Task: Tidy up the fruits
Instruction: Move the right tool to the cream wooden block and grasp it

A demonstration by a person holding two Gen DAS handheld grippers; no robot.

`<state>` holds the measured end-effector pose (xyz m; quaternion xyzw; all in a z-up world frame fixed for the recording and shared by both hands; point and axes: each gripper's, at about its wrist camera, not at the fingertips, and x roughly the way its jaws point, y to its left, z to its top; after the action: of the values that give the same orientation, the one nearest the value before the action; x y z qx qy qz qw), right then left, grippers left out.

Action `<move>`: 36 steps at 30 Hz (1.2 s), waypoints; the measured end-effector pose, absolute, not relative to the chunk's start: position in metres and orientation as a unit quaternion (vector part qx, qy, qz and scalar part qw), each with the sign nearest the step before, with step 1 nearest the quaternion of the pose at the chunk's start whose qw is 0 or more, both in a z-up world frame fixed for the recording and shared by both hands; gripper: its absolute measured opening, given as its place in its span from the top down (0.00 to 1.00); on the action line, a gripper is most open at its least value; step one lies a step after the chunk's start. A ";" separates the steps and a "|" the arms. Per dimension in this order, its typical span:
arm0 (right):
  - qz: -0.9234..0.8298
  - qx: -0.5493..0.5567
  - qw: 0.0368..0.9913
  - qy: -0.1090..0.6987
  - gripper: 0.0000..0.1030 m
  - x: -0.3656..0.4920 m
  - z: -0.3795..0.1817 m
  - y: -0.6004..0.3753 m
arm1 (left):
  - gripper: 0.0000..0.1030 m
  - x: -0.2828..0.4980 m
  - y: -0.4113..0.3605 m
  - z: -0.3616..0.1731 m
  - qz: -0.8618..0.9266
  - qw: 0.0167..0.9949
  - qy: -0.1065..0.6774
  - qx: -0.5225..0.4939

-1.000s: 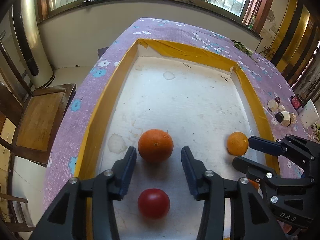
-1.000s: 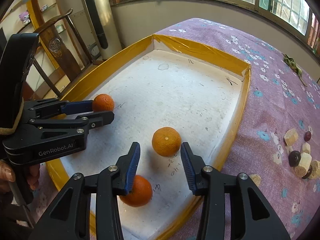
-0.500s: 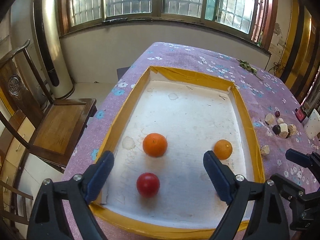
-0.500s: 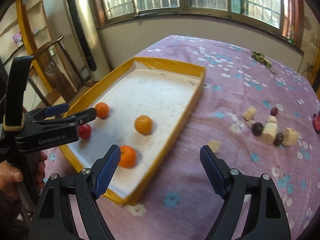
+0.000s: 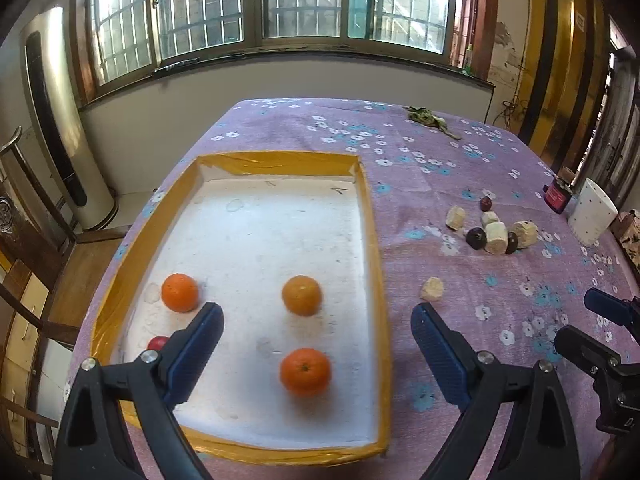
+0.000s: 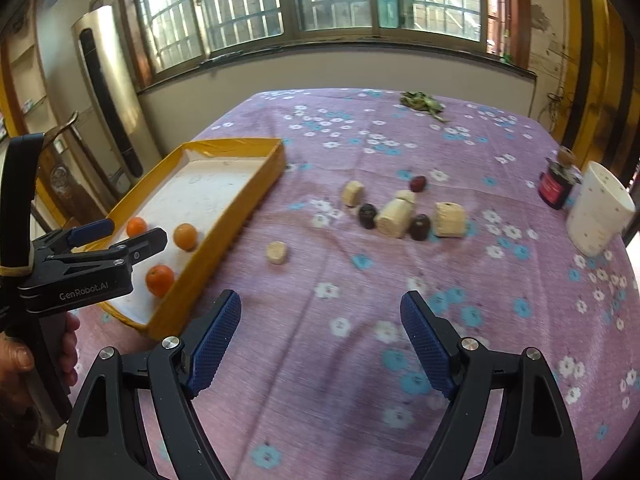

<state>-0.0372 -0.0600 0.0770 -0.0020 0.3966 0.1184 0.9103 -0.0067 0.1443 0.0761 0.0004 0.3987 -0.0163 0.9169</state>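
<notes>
Three oranges (image 5: pixel 305 371) lie apart inside yellow-rimmed tray (image 5: pixel 376 264); red fruit (image 5: pixel 157 342) at tray's near-left corner half hidden behind left gripper (image 5: pixel 316 354) finger. Left gripper wide, empty, above tray. Right gripper (image 6: pixel 320 338) wide, empty, over tablecloth (image 6: pixel 360 320) right of tray. "GenRobot.AI" legible on left gripper body.

Purple tablecloth (image 5: pixel 460 152) (white-blue flowers) — yellow-rimmed tray (image 5: pixel 376 264) — three orange fruits (image 5: pixel 305 371).

Purple floral table (image 6: pixel 360 360): yellow-rimmed tray (image 5: pixel 378 280) (left side), cork chunks (image 6: pixel 394 218), dark fruits (image 6: pixel 367 216), white cup (image 6: pixel 598 214), red jar (image 6: pixel 556 188).
</notes>
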 end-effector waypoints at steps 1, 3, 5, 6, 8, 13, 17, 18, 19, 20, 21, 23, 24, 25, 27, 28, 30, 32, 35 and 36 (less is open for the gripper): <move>0.115 0.001 0.911 0.396 0.20 -0.039 0.077 -0.067 | 0.07 -0.006 0.136 0.077 -0.021 0.917 0.399 0.004; 0.106 0.005 0.912 0.396 0.20 -0.042 0.077 -0.080 | 0.07 -0.005 0.120 0.077 -0.030 0.916 0.400 0.012; 0.099 0.012 0.913 0.396 0.20 -0.045 0.076 -0.093 | 0.06 -0.007 0.105 0.076 -0.040 0.915 0.401 0.017; 0.095 0.016 0.913 0.396 0.20 -0.046 0.075 -0.100 | 0.06 -0.007 0.098 0.075 -0.045 0.914 0.403 0.020; 0.089 0.022 0.913 0.397 0.20 -0.047 0.074 -0.113 | 0.06 -0.008 0.084 0.073 -0.055 0.910 0.410 0.027; 0.073 0.029 0.914 0.397 0.20 -0.037 0.069 -0.141 | 0.06 -0.011 0.059 0.067 -0.077 0.900 0.427 0.042; 0.077 0.043 0.914 0.396 0.19 -0.008 0.067 -0.163 | 0.06 -0.012 0.048 0.062 -0.094 0.892 0.440 0.046; 0.080 0.043 0.912 0.400 0.19 0.004 0.064 -0.167 | 0.06 -0.011 0.046 0.061 -0.096 0.890 0.443 0.047; 0.083 0.042 0.909 0.406 0.19 0.015 0.061 -0.168 | 0.06 -0.010 0.045 0.059 -0.098 0.888 0.447 0.046; 0.088 0.042 0.907 0.409 0.19 0.024 0.058 -0.168 | 0.05 -0.009 0.043 0.058 -0.100 0.886 0.450 0.046; 0.098 0.042 0.904 0.413 0.19 0.034 0.054 -0.168 | 0.05 -0.008 0.042 0.056 -0.103 0.885 0.451 0.044; 0.103 0.026 0.904 0.415 0.19 0.055 0.048 -0.163 | 0.05 -0.006 0.039 0.053 -0.109 0.882 0.456 0.038; 0.106 0.020 0.903 0.415 0.20 0.064 0.045 -0.161 | 0.05 -0.006 0.038 0.052 -0.115 0.880 0.460 0.032; 0.107 0.018 0.903 0.415 0.21 0.072 0.042 -0.160 | 0.05 -0.004 0.036 0.051 -0.118 0.878 0.463 0.029; 0.114 0.020 0.900 0.421 0.28 0.085 0.035 -0.161 | 0.05 -0.001 0.032 0.049 -0.123 0.874 0.469 0.028; 0.111 0.015 0.897 0.428 0.36 0.092 0.031 -0.161 | 0.05 0.000 0.030 0.047 -0.125 0.872 0.473 0.029; 0.117 0.016 0.888 0.444 0.50 0.103 0.021 -0.163 | 0.05 0.002 0.027 0.044 -0.129 0.870 0.475 0.033; 0.124 0.012 0.886 0.447 0.56 0.107 0.016 -0.161 | 0.05 0.004 0.025 0.042 -0.134 0.869 0.476 0.034; 0.140 0.007 0.889 0.436 0.70 0.108 0.018 -0.160 | 0.05 0.010 0.025 0.039 -0.138 0.864 0.483 0.030; 0.146 0.004 0.889 0.433 0.72 0.107 0.019 -0.159 | 0.05 0.013 0.026 0.038 -0.138 0.863 0.485 0.025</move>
<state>0.1072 -0.1591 0.0193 0.0040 0.4333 0.1456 0.8894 0.0127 0.0265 0.0383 0.0253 0.4845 -0.1381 0.8634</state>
